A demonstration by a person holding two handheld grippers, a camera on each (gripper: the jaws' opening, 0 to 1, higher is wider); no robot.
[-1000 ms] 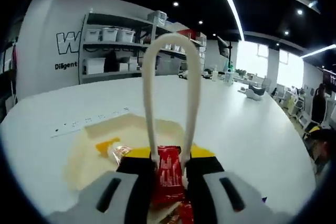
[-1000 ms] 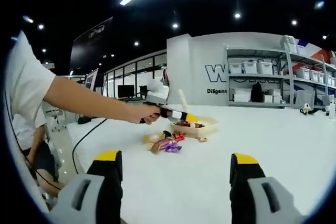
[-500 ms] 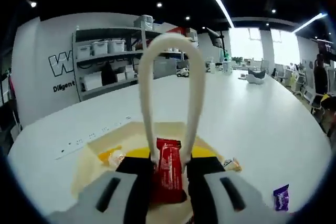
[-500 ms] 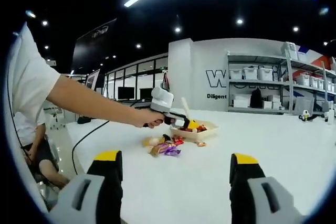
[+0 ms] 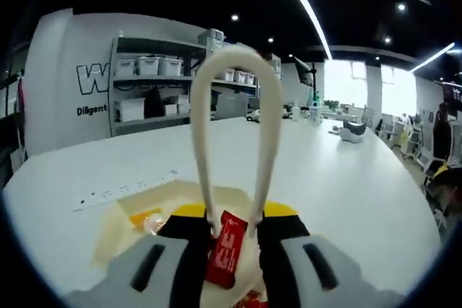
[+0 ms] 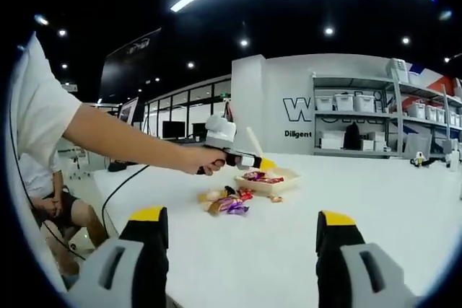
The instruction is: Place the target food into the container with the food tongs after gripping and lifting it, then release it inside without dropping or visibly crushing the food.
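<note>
Over on the left, a person in a white sleeve [image 6: 36, 117] stretches an arm across the white surface [image 6: 303, 207], hand [image 6: 193, 158] wrapped round the left gripper [image 6: 249, 158]. That gripper is clamped narrow on a pair of cream food tongs [image 5: 234, 128], whose looped end rears up between the yellow-tipped jaws in the left gripper view. Down between the tong arms hangs a red wrapped snack [image 5: 226, 249], tilted a little, sitting just above the shallow beige container [image 5: 126, 210]. I cannot tell whether the tongs are pinching it or whether it merely lies between them. An orange-wrapped piece [image 5: 144, 219] lies inside the container towards its left side.

From the right gripper view, the container [image 6: 268, 180] sits mid-surface with red and dark wrappers showing over its rim, and the left gripper hovers at its near left edge. Just in front of it, on the surface, lies a small scatter of loose sweets [image 6: 229, 201], purple, yellow and red among them.

Further right, the right gripper [image 6: 242, 250] stands wide apart, holding nothing, its two jaws well clear of the food. Behind everything, grey shelving [image 6: 368, 117] carries white storage boxes against a lettered wall.
</note>
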